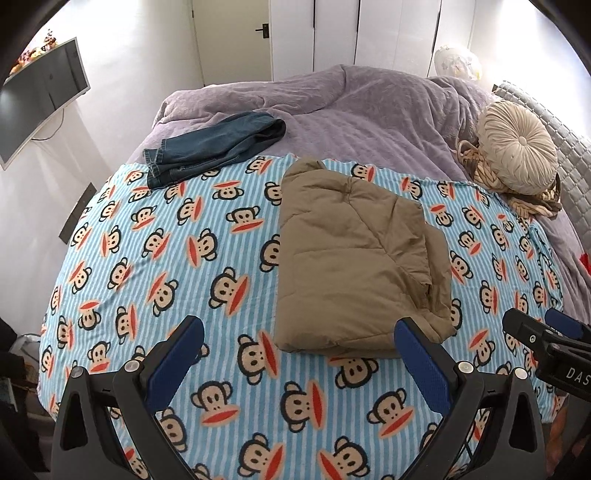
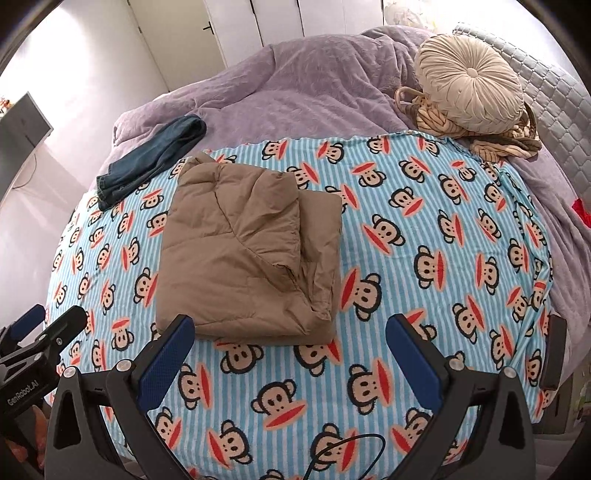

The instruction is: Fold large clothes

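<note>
On the bed, upon a blue-striped blanket (image 1: 229, 280) printed with monkey faces, lay the tan padded jacket (image 1: 354, 258), folded into a thick rectangular bundle with one flap turned diagonally across its top. It sat near the middle of the blanket, its near edge just beyond the tips of both tools and touching neither.

Both left tongs (image 1: 299, 349) and right tongs (image 2: 290, 347) stood wide apart, blue pads facing inward, holding nothing and hovering above the blanket short of the bundle. Each tool showed at the edge of the other's view, the two side by side.

Beyond the jacket, toward the far left, a pair of folded dark jeans (image 1: 210, 147) lay half on the blanket's far edge and half on the lilac bedspread (image 1: 351, 110) that covered the remainder of the bed. At the far right, a round cream pleated cushion (image 2: 469, 83) rested on a knotted rope cushion (image 2: 491, 144) by the grey quilted headboard (image 2: 554, 110). White wardrobe doors (image 1: 369, 29) stood behind the bed, and a monitor (image 1: 40, 96) leaned at the left wall.
</note>
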`<state>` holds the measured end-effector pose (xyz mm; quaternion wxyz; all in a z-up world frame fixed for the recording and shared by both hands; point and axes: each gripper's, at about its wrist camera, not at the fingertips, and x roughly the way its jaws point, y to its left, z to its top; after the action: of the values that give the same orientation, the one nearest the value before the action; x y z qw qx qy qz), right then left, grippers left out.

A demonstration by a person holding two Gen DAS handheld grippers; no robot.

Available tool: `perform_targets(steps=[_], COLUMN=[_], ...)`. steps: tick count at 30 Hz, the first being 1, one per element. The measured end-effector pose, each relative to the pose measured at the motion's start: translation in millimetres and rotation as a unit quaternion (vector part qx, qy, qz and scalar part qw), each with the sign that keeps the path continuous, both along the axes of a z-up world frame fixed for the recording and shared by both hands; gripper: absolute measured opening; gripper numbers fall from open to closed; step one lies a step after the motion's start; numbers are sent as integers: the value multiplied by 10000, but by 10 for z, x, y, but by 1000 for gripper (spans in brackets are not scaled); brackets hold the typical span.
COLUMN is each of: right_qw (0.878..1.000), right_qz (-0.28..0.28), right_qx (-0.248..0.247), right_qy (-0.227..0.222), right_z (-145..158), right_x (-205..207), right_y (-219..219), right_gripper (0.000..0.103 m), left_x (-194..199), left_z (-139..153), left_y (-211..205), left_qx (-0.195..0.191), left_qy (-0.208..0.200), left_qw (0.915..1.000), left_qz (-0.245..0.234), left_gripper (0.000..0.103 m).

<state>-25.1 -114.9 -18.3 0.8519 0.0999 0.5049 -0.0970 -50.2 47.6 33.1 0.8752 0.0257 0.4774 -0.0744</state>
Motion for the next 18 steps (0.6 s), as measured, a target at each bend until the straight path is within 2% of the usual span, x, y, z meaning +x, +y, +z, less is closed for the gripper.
perform_targets(steps=[18], right_qw=[10000], right_qz=[-33], right_qx=[9], right_qy=[19], right_z=[2], right_x=[-14], right_y=[7], right_gripper=[103], left_x=[-22], left_z=[-23], left_y=[14], left_qx=[13], left_qy=[47], left_qw=[10000], left_qz=[-15], left_gripper=[103])
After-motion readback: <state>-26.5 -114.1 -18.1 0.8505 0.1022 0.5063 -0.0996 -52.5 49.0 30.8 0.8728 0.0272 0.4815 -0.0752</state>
